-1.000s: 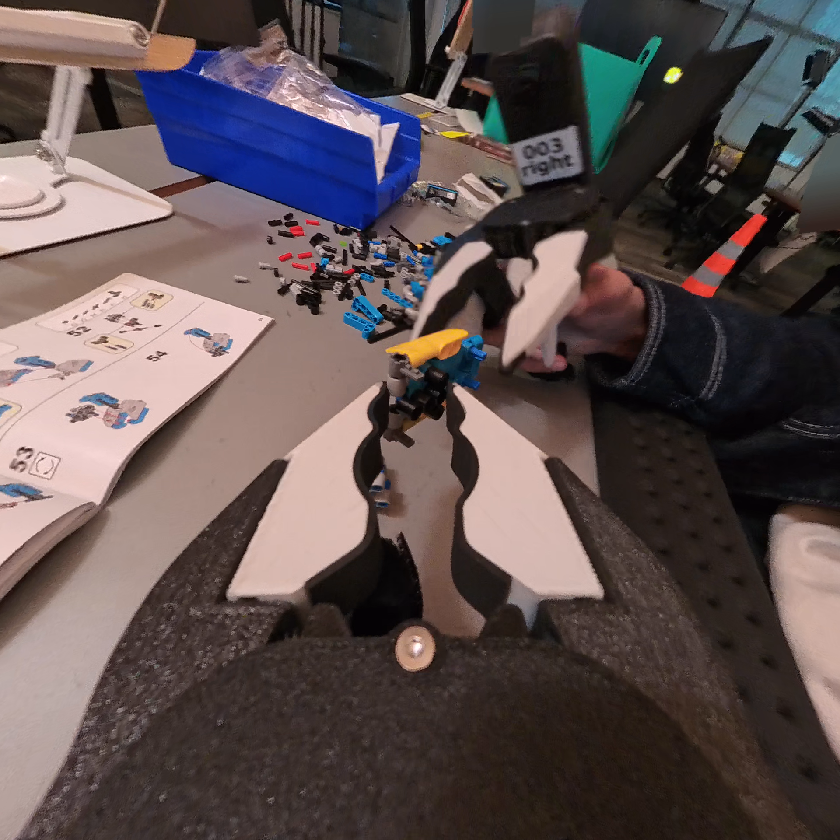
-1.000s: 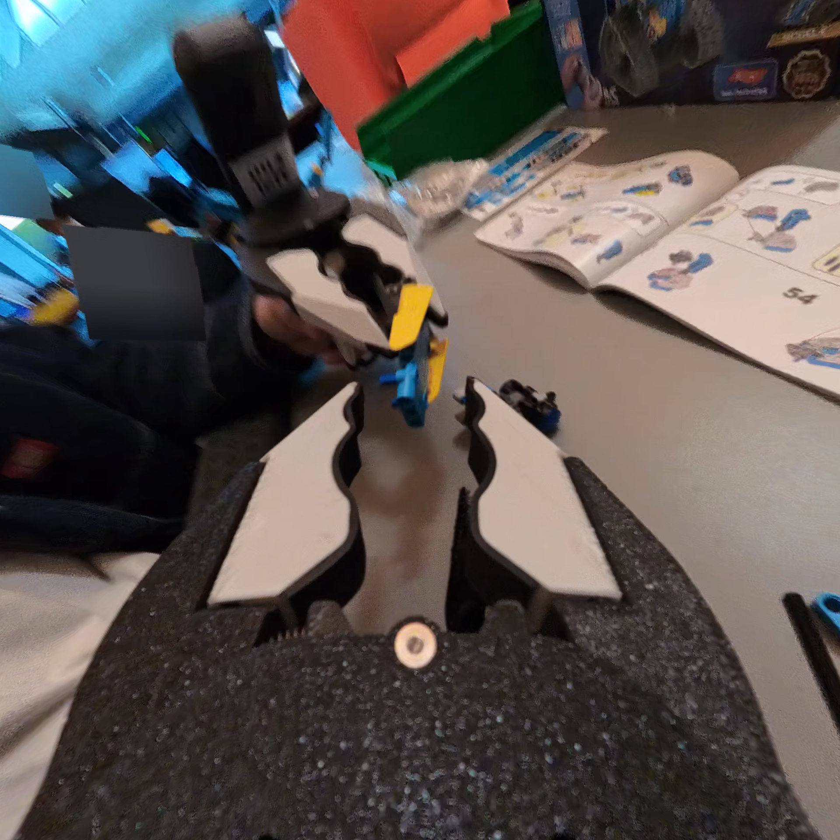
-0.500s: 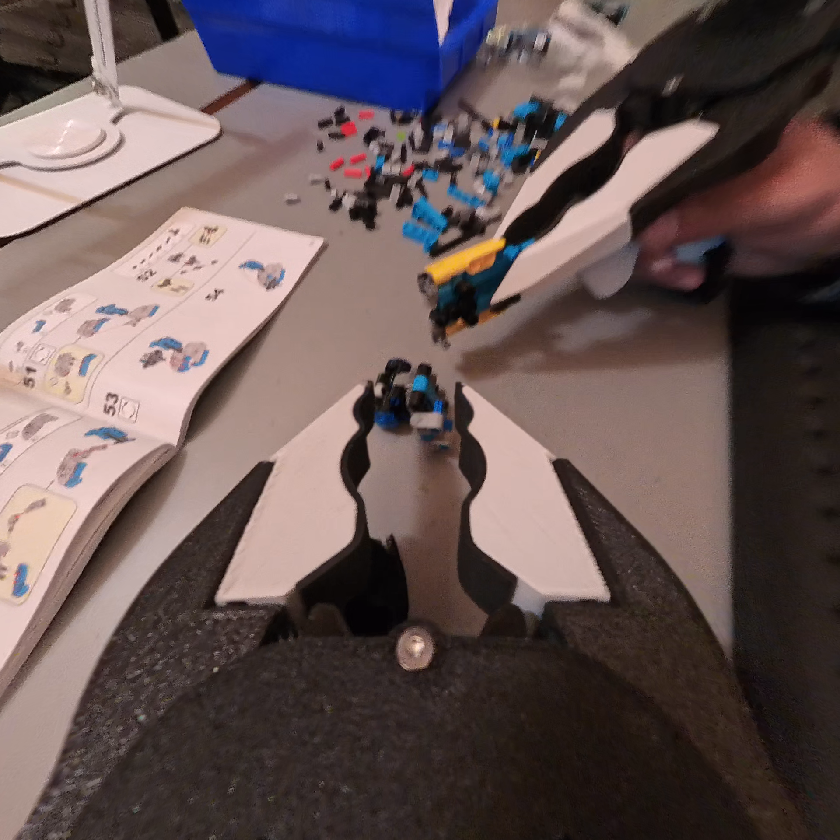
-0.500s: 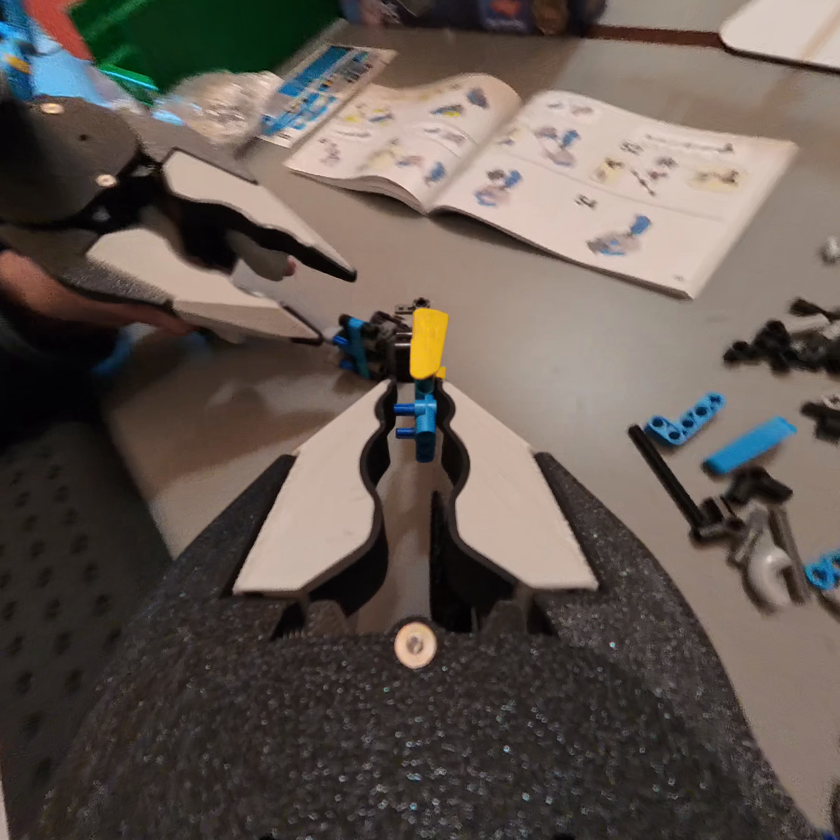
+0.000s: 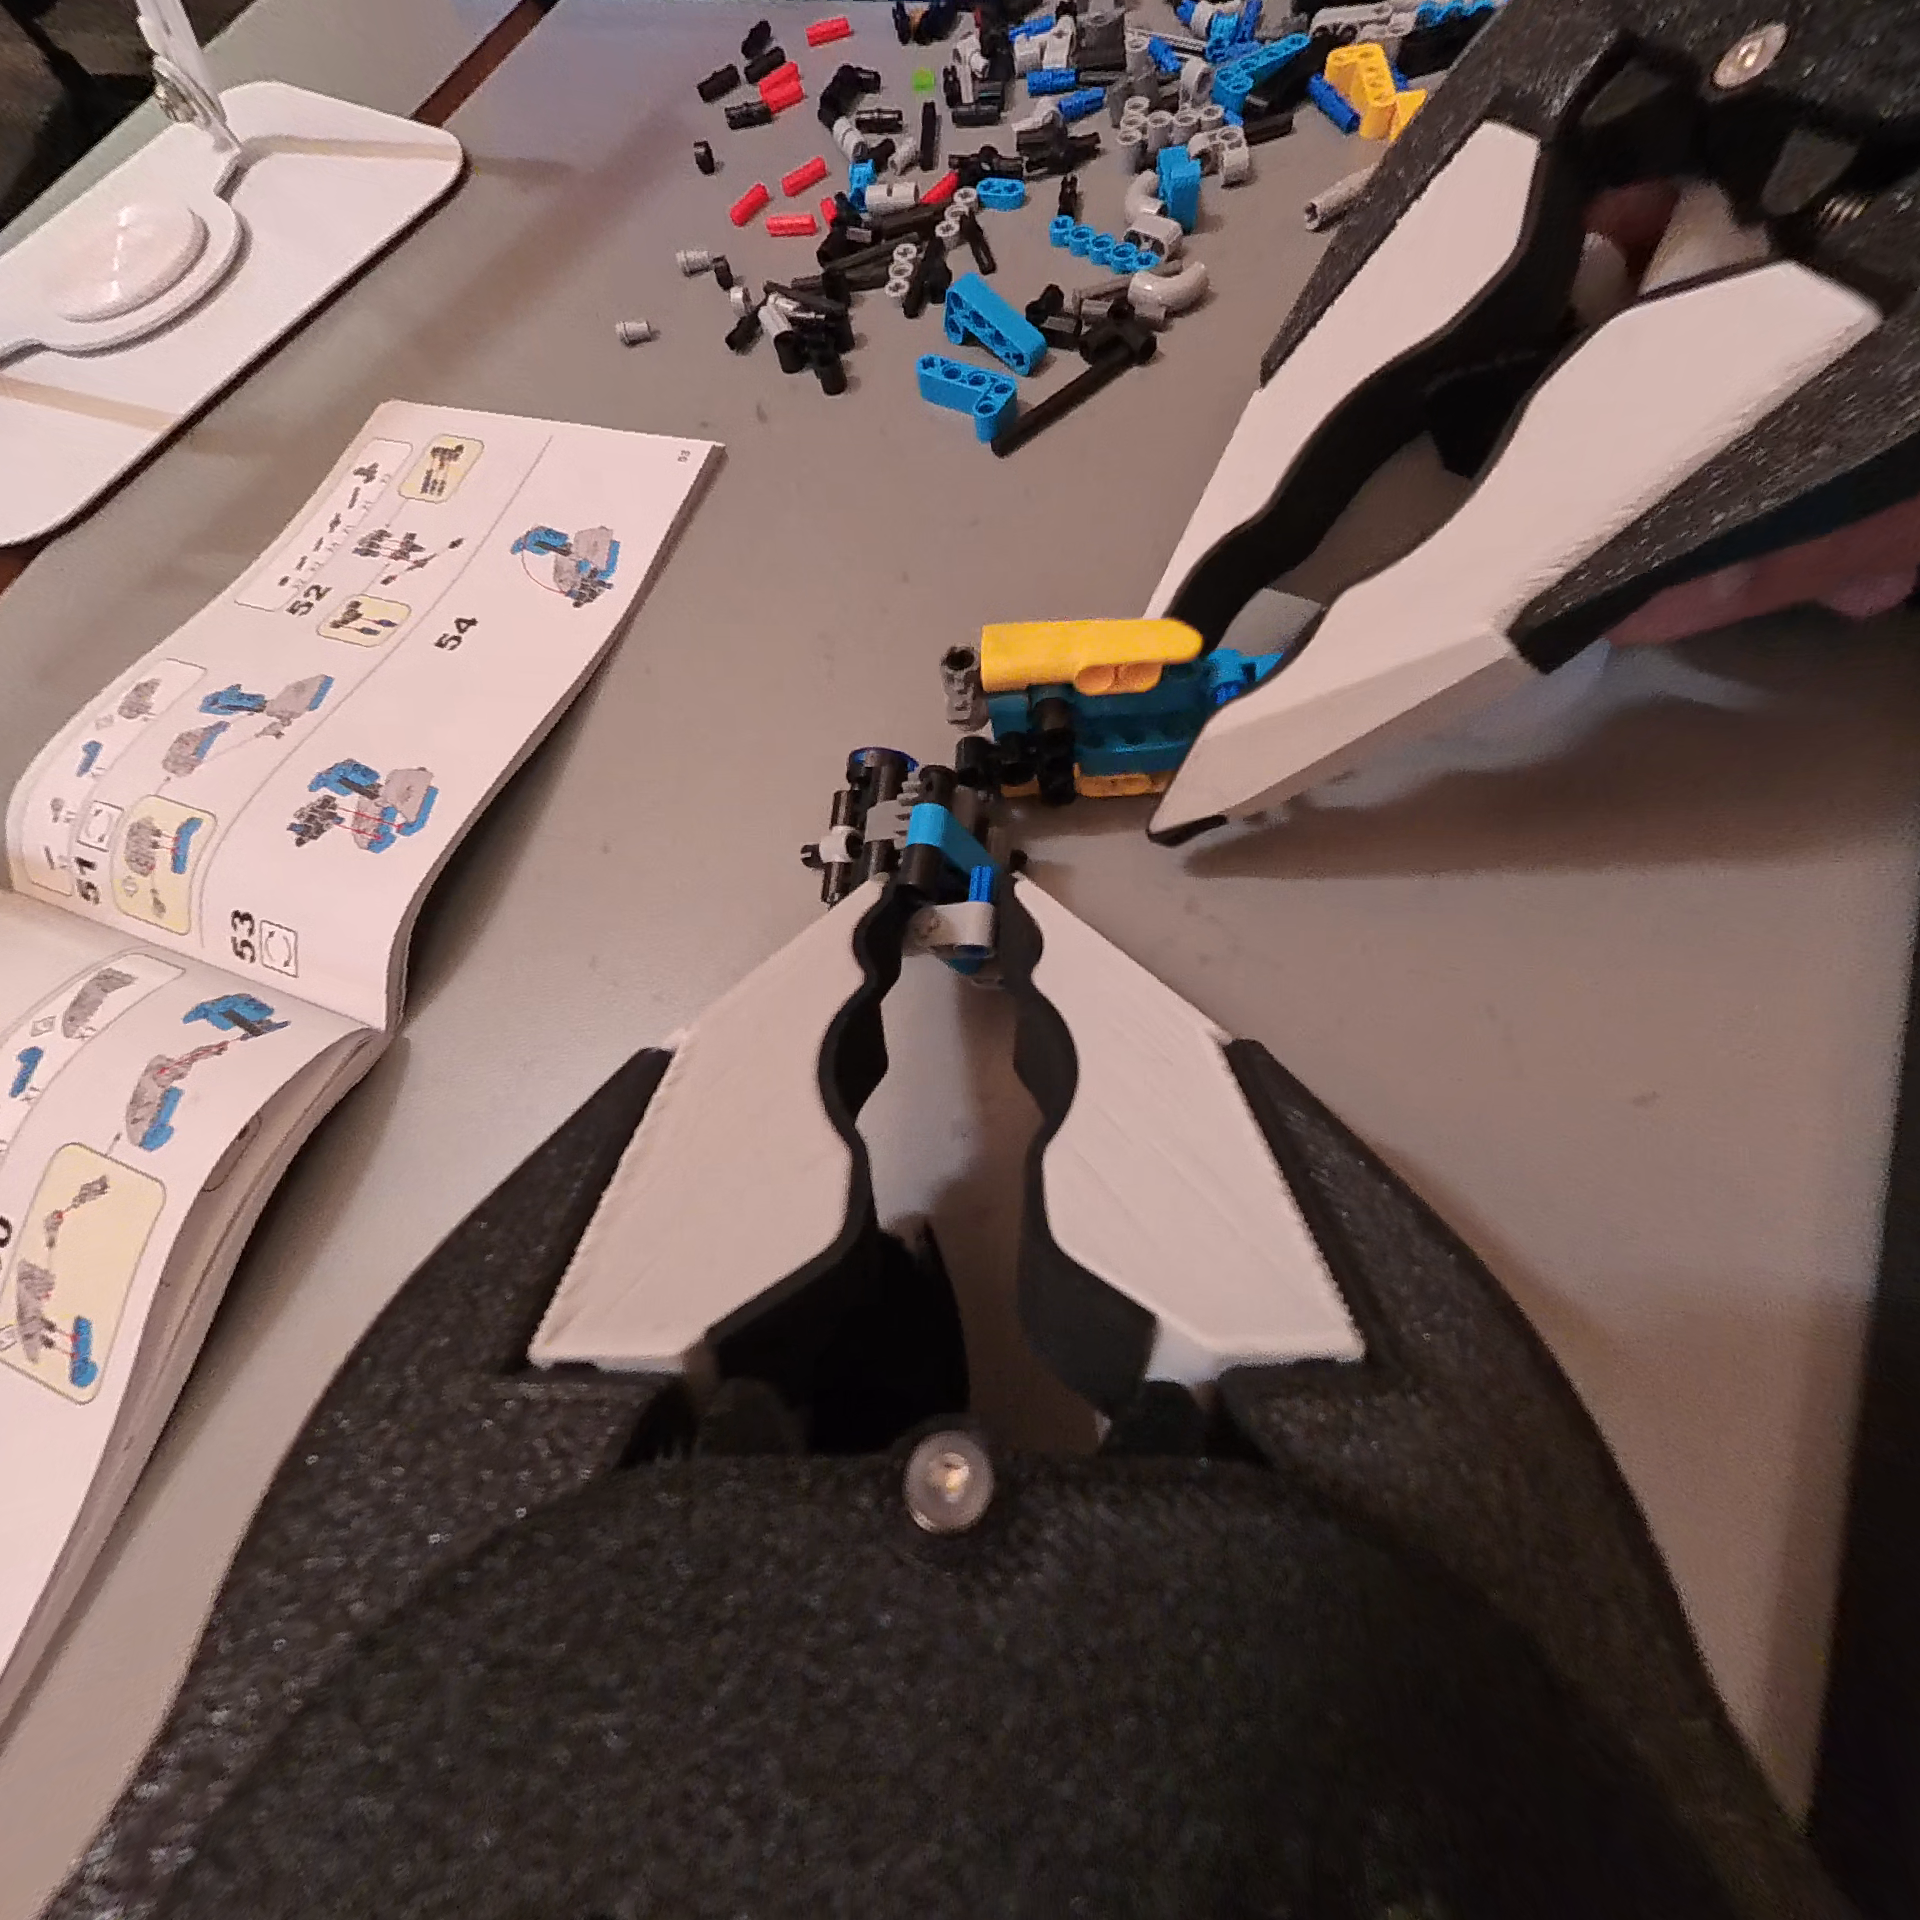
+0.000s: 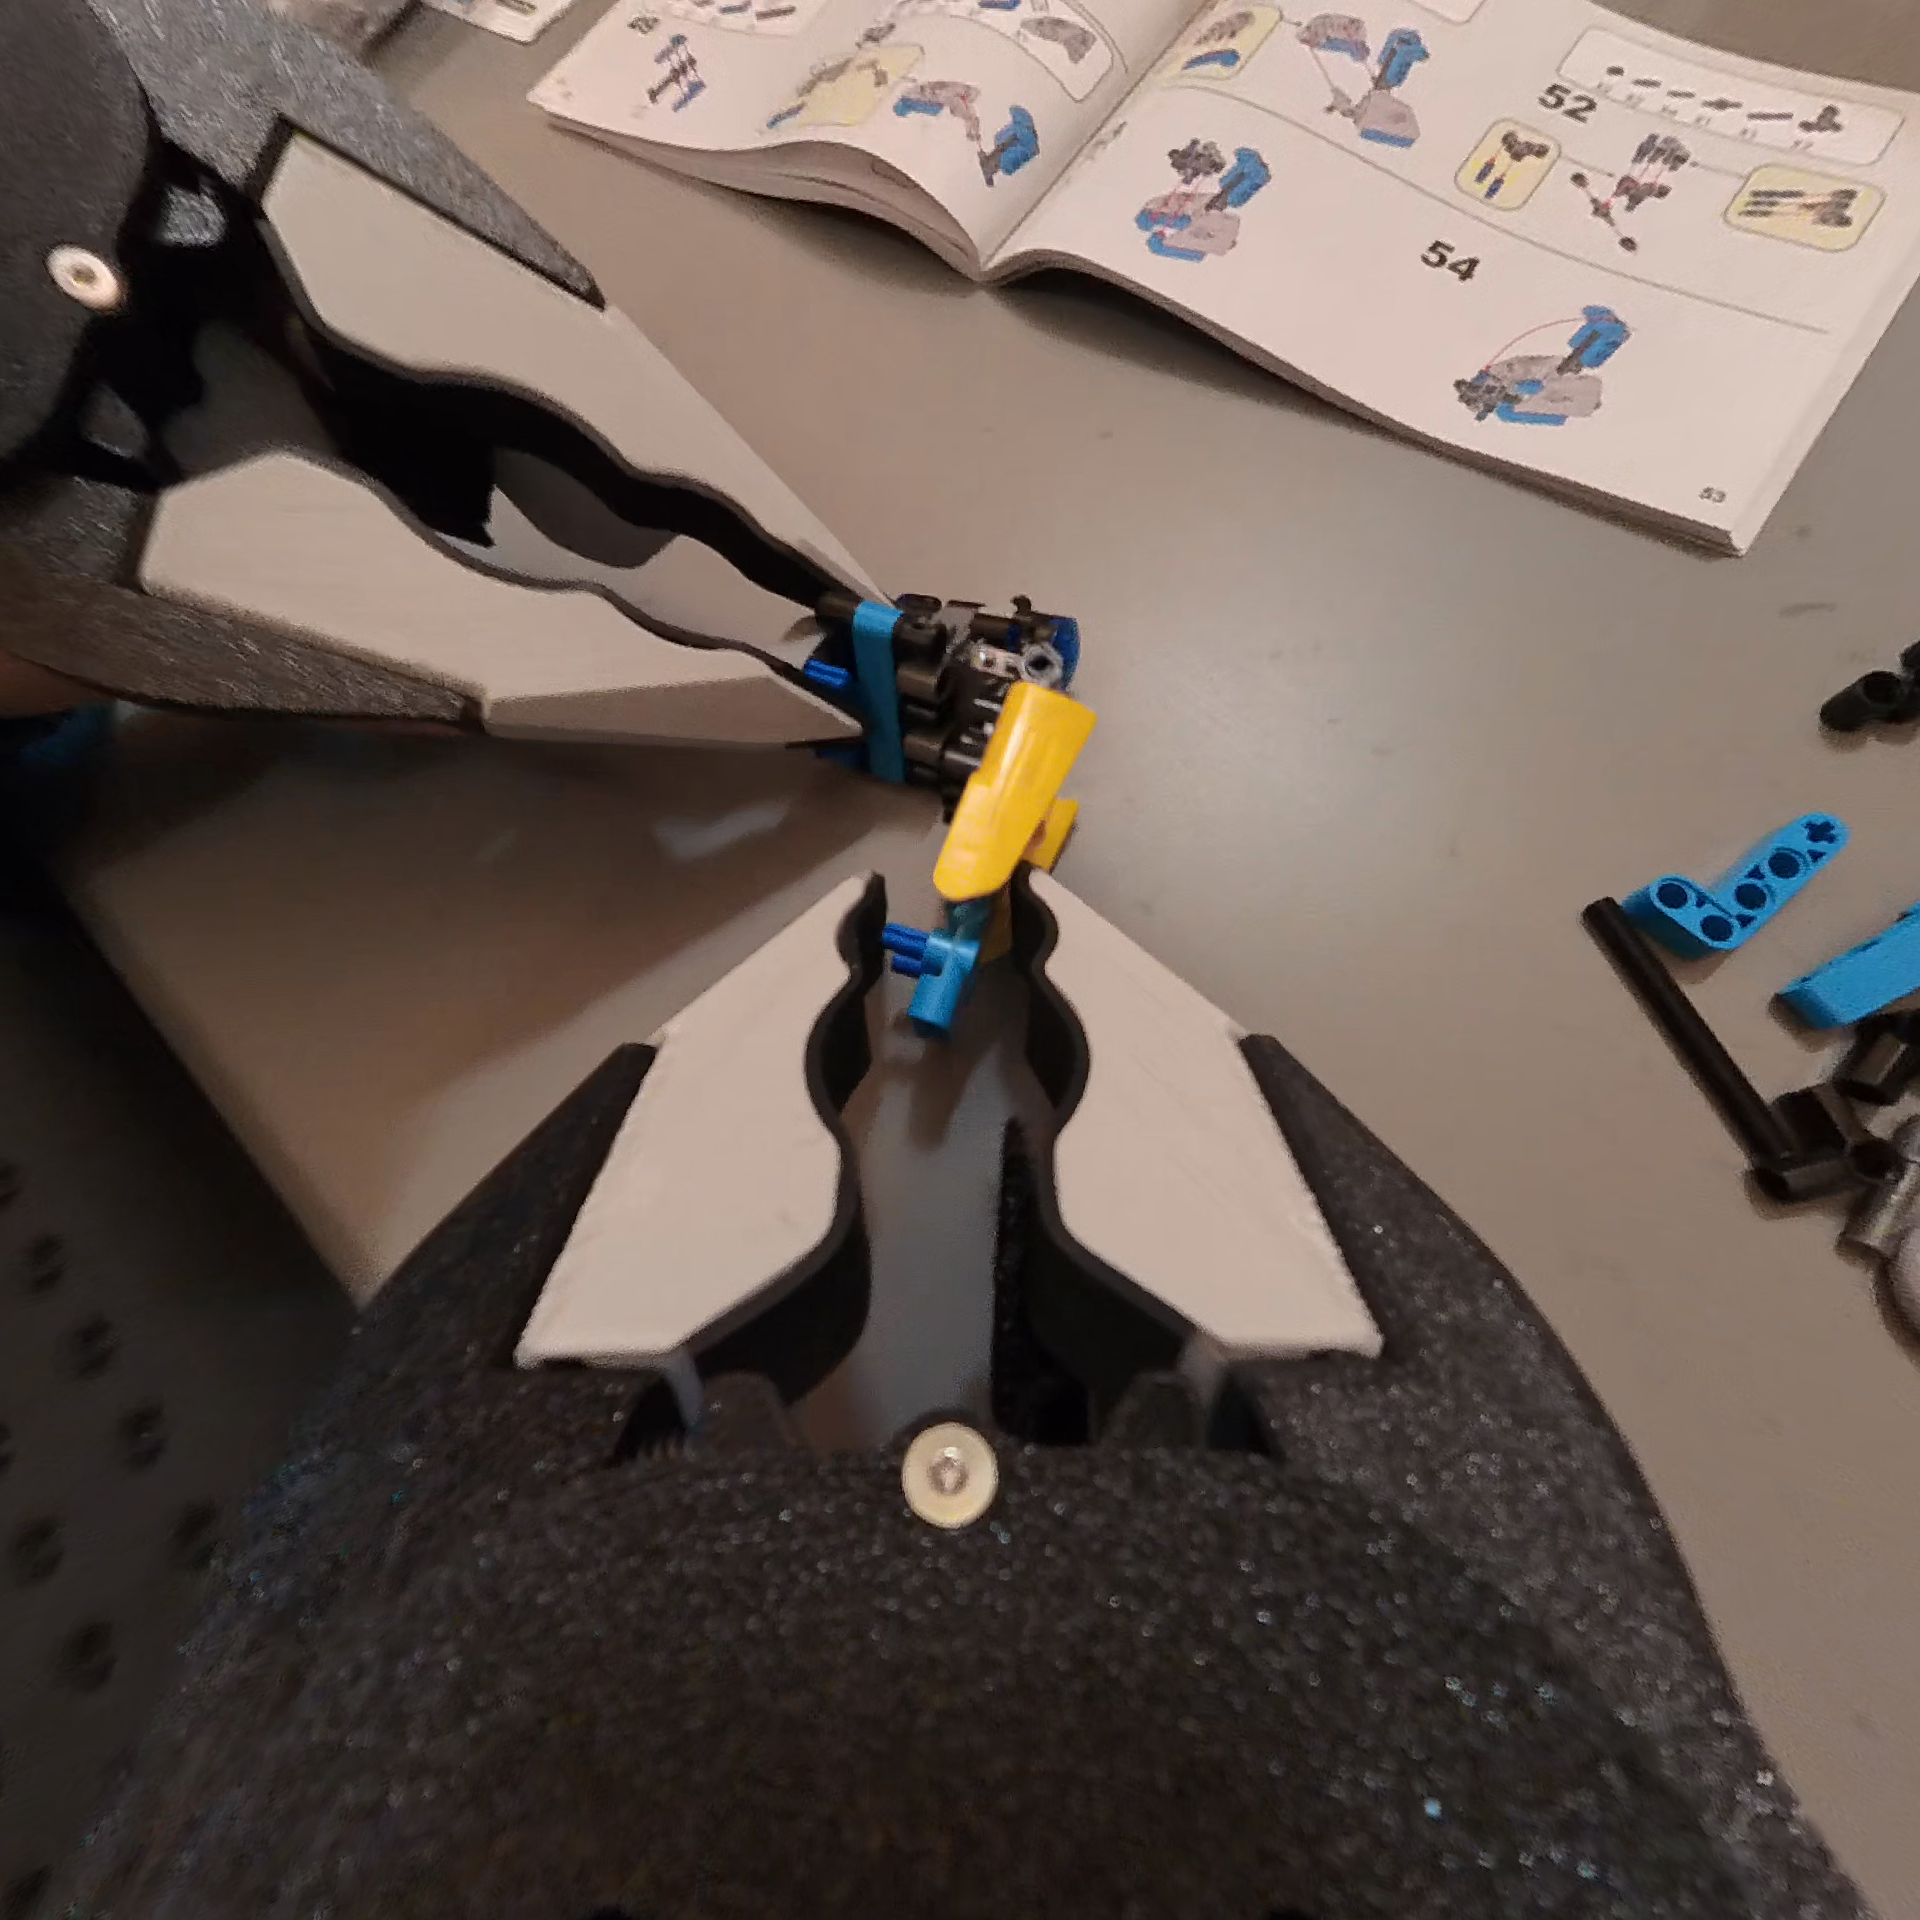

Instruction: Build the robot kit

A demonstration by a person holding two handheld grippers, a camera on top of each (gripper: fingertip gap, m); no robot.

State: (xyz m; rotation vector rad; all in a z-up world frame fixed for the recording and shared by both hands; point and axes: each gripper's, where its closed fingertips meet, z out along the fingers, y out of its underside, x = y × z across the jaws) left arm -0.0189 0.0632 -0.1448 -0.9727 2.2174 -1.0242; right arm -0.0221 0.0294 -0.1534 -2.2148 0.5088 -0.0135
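Observation:
My left gripper [image 5: 940, 894] is shut on a small black, blue and grey brick assembly [image 5: 914, 831], low over the grey table [image 5: 1455, 1091]. My right gripper [image 6: 951, 881] is shut on a yellow and blue brick assembly [image 6: 1003, 800]. The two assemblies meet end to end just above the table. In the left wrist view the right gripper [image 5: 1195, 717] comes in from the upper right with the yellow and blue assembly [image 5: 1091, 696]. In the right wrist view the left gripper [image 6: 862, 665] comes in from the upper left, holding the small assembly [image 6: 935, 665].
An open instruction booklet [image 5: 416, 675] lies left of the grippers; it also shows in the right wrist view [image 6: 1455, 260]. A scatter of loose pieces [image 5: 987, 208] lies beyond. A white lamp base [image 5: 156, 260] stands far left. A blue angled beam [image 6: 1745, 894] and black axle [image 6: 1683, 1039] lie right. Left tips to right tips: about 4 centimeters.
A second ago my left gripper held the yellow and blue assembly in the air. My right gripper took it, my left closed on the small assembly on the table, and both came together.

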